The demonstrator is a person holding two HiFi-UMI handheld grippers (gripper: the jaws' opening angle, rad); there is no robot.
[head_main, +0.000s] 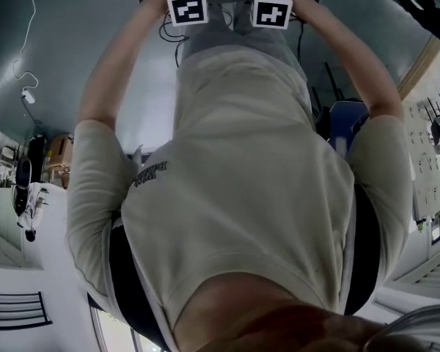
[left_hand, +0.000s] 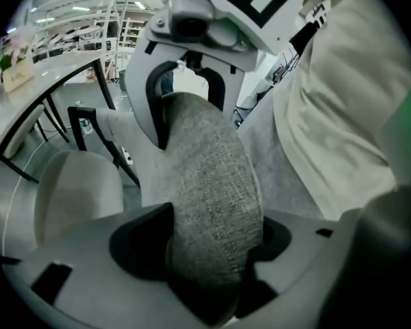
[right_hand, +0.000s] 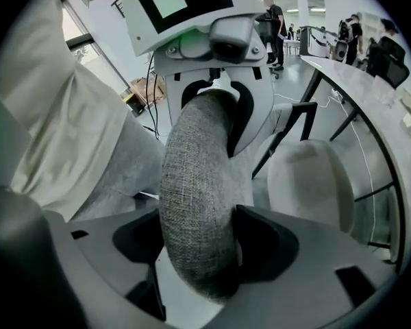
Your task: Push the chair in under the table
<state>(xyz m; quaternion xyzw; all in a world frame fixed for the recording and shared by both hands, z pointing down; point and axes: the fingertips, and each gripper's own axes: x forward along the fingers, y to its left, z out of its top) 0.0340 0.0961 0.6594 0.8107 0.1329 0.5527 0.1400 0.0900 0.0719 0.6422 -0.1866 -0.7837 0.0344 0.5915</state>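
Head view: the torso fills the frame and hides whatever lies below it. The top edge cuts off both grippers beyond their marker cubes. Between the jaws of the left gripper and the right gripper, the chair back vanishes beneath each housing. The table runs off-frame. Distant people are too small to tell.

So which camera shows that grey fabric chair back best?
The right gripper view: the chair back sits crisp, weave visible, between open jaws. The left gripper view shows it blurrier; in the head view the shirt mostly covers it.
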